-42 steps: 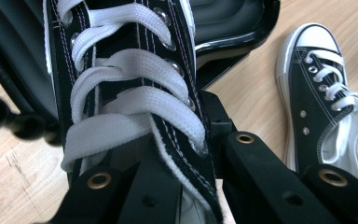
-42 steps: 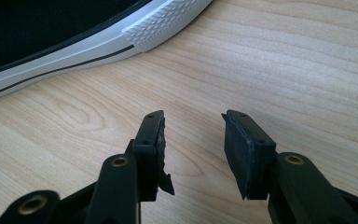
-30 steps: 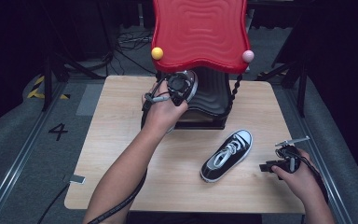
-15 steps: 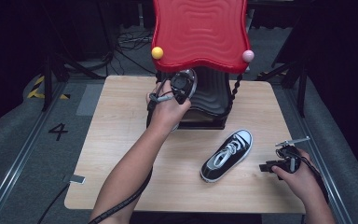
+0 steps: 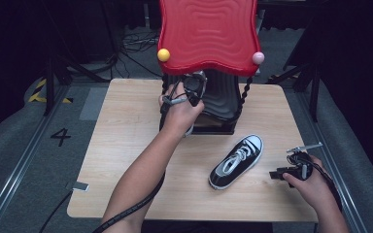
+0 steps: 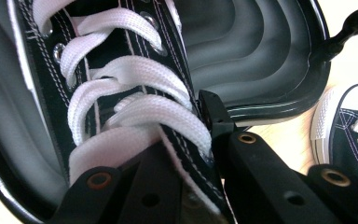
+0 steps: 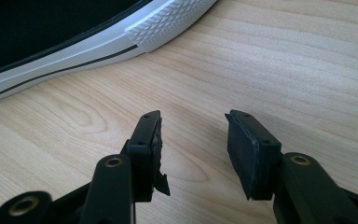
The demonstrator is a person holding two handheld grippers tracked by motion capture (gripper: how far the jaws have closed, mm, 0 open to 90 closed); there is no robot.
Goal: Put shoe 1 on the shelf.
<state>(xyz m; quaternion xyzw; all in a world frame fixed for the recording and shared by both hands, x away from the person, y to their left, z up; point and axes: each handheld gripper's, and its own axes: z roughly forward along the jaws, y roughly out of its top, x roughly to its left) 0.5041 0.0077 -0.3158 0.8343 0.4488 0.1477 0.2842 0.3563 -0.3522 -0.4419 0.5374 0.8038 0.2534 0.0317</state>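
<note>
**Left claw grips a sneaker at the black tray**

Dark floor and cables ring the pale wooden surface (image 5: 126, 145), where a red wavy-topped stand (image 5: 209, 34) rises at upper centre of the high view. Beneath it, the left claw (image 6: 186, 135) is clamped on the laced upper of a black sneaker (image 6: 121, 102), held over the stand's black ribbed tray (image 6: 261, 56). Lower right, the right claw (image 7: 193, 144) hovers with jaws apart and nothing between them, just beside a second sneaker (image 5: 237, 161) lying on the wood.

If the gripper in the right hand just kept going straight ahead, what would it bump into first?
Probably the black sneaker lying on the table. The right gripper has open, empty jaws pointing across bare wood towards the shoe's white sole, though it may just slip past the toe.
</note>
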